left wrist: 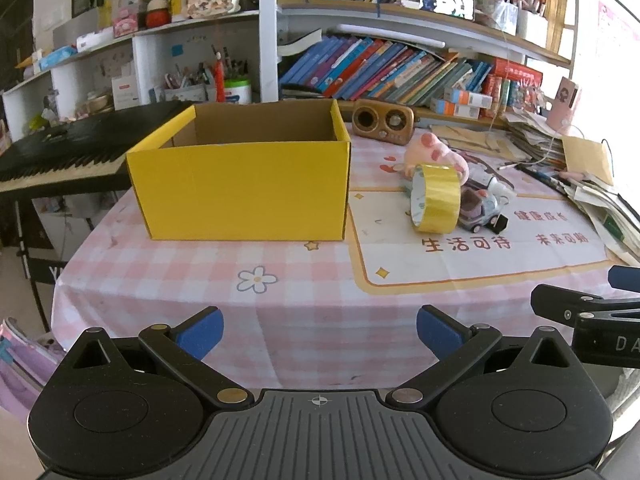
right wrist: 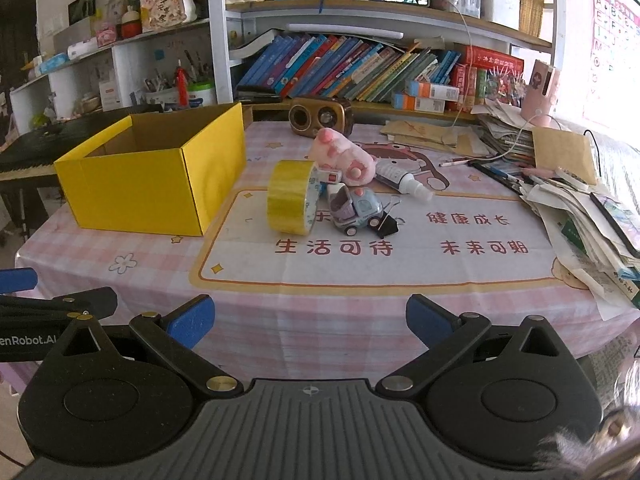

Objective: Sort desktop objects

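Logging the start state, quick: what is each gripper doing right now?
Left gripper: open, holding nothing, short of the yellow cardboard box.
Right gripper: open, holding nothing.

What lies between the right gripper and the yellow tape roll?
Only bare printed tablecloth lies between the right gripper and the tape roll, seen in the right wrist view.

Yellow tape roll (right wrist: 291, 197) upright beside toy truck (right wrist: 357, 208)

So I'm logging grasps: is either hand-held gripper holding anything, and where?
Nothing held. Left hand-held gripper and right hand-held gripper are both open and empty.
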A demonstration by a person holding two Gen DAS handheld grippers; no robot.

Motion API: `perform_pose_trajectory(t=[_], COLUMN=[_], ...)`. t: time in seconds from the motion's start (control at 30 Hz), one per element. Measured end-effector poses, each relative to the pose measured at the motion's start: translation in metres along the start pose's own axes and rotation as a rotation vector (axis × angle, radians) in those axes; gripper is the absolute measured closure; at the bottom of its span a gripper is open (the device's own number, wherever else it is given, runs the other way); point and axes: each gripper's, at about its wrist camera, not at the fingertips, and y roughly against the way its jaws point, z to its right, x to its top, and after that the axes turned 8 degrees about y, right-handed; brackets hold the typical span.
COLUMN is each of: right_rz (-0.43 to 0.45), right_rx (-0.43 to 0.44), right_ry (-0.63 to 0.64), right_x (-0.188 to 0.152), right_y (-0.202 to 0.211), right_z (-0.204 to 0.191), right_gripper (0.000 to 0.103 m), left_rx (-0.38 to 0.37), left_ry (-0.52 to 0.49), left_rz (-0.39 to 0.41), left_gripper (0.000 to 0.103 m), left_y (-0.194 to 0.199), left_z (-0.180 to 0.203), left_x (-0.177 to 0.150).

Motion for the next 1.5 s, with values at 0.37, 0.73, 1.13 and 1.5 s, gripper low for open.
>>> perform_pose_trajectory(t=[0.37, 0.73, 1.13, 1.5], right_rz=[-0.012, -0.023, -0.041, -0.081], right_rx=[-0.021, -0.028, -0.039, -0.016], right_ry=[-0.014, -0.027, -0.033, -0.007], right_x=[-0.004, -0.008, -0.004, 0.009], right_y=[0.000, -0.003, -0.013, -0.040], right_z=[0.007, 0.016, 0.032, 0.051], right_gripper=[0.000, 0.000, 0.000, 0.000], left_rx=[-0.027, -0.047, -0.049, -0.036], left_ry=[-0.015, -0.039, -0.039, -0.029], left_rz=[-0.002, -0.018, -0.024, -0.051], left_gripper=[0.000, 0.000, 0.000, 0.000], left_y=[-0.001, -0.008, -0.017, -0.042], left_z=[0.005, 0.018, 0.033, 0.051], left_x=[-0.001, 0.001, 0.005, 0.015])
